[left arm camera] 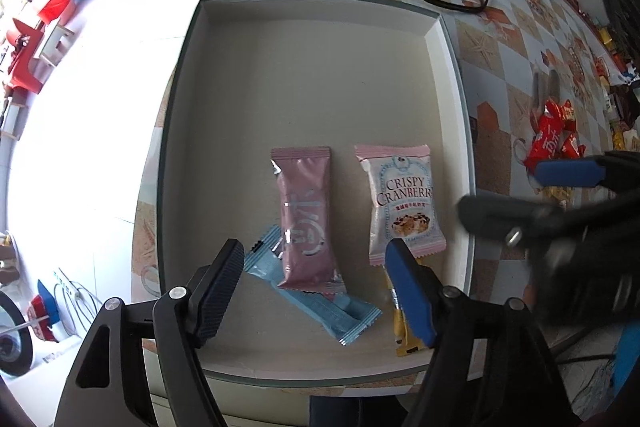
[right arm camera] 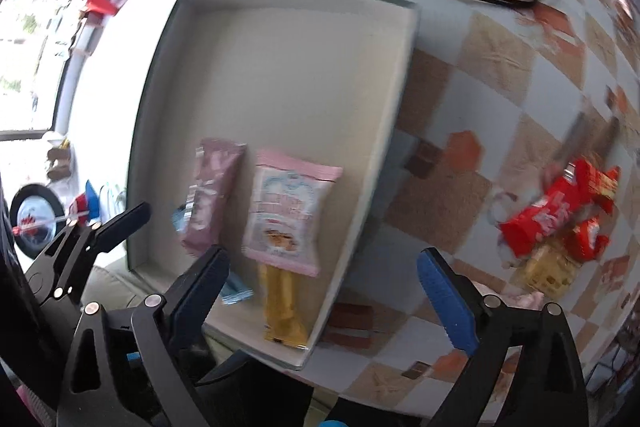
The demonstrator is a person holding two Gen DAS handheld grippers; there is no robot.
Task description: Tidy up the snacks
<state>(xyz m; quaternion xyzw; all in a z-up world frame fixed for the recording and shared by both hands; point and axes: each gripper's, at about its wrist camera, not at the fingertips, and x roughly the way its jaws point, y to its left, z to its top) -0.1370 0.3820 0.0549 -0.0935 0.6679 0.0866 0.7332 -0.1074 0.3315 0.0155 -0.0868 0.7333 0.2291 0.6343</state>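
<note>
Nearest us, our left tool (left arm camera: pixel 316 281) hangs over the box (left arm camera: pixel 182 99) with its jaws apart and nothing between them. Just under it lie a mauve bar (left arm camera: pixel 304 211) across a blue bar (left arm camera: pixel 320 307), with a yellow bar (left arm camera: pixel 404 335) tucked under the pink cranberry pack (left arm camera: pixel 404 195) beside them. All four sit in the near end of the box; the far end is bare.

Our right tool (right arm camera: pixel 324 281) also stands wide and empty, over the box's near right corner, half above the desk (right arm camera: pixel 500 99).

Farther right on the desk, well apart from the box, is a small heap of red packs (right arm camera: pixel 560 211) on a yellow one (right arm camera: pixel 544 271). These look to be what remains.

We judge them light, soft and crinkly, with slick foil that slides under a loose pinch. We would take a red pack across its middle, not by the crimped end, since the contents may be brittle.
</note>
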